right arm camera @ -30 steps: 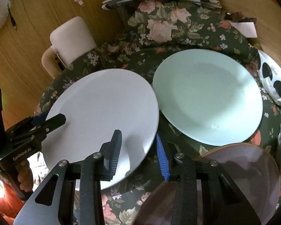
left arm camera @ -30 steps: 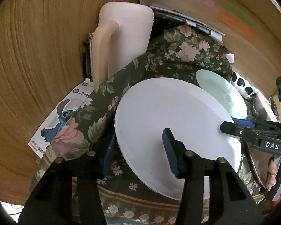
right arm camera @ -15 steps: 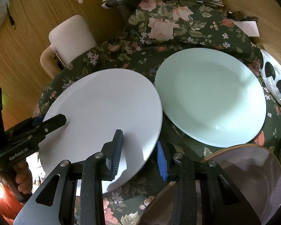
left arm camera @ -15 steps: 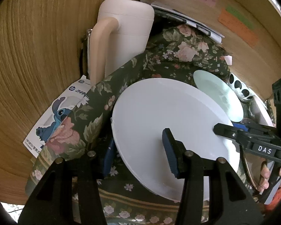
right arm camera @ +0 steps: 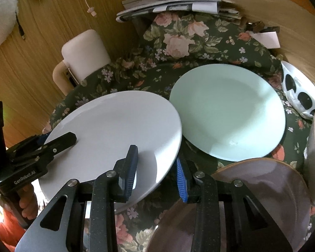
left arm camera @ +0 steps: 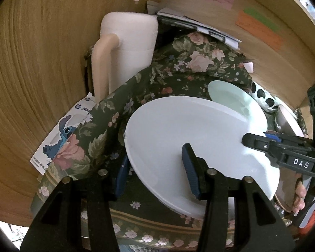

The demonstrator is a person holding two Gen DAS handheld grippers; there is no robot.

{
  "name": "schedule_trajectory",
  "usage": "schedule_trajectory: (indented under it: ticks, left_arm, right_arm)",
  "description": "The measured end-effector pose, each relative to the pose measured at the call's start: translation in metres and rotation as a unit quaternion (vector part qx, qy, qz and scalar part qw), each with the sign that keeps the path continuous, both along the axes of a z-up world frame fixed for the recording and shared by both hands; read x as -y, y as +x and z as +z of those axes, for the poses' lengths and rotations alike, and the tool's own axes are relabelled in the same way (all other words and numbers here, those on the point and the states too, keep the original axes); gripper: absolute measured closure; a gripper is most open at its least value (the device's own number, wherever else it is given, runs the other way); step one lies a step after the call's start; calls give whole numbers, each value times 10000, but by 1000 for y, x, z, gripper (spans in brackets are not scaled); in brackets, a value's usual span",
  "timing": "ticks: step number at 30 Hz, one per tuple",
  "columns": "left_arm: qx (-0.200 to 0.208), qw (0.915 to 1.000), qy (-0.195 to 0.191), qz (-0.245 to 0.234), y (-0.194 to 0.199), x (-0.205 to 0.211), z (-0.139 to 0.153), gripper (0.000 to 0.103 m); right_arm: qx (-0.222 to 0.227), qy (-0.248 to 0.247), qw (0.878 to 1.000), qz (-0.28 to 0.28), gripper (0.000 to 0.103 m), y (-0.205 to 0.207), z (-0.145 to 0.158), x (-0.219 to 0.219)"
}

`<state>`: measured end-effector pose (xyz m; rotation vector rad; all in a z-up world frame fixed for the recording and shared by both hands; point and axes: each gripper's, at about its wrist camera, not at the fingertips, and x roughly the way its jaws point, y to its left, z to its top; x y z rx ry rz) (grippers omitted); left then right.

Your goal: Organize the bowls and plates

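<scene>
The white plate [right arm camera: 115, 134] sits mid-frame, tilted above the floral cloth [right arm camera: 199, 42]. The left gripper [left arm camera: 155, 168] and right gripper [right arm camera: 156, 168] each clamp opposite rims. It looks stiff, glossy, slippery and breakable, so rim grips seem safest.

The brown plate [right arm camera: 252, 199] at five o'clock in the right wrist view is cut off by the frame's lower edge and partly hidden behind the right gripper [right arm camera: 157, 171]. The spotted bowl [right arm camera: 300, 96] at three o'clock is cropped. The white plate [left arm camera: 195, 147] hides the left gripper's [left arm camera: 155, 168] lower finger.
</scene>
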<state>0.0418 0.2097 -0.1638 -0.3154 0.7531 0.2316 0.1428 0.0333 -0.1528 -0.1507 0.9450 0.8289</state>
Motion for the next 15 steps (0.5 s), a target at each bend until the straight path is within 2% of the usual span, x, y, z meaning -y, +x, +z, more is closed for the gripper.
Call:
schedule_trajectory:
  ticks: [15]
  left_arm:
    - [319, 9989, 225, -242, 3, 34, 29, 54]
  right_arm:
    - [180, 292, 9991, -251, 72, -4, 26, 36]
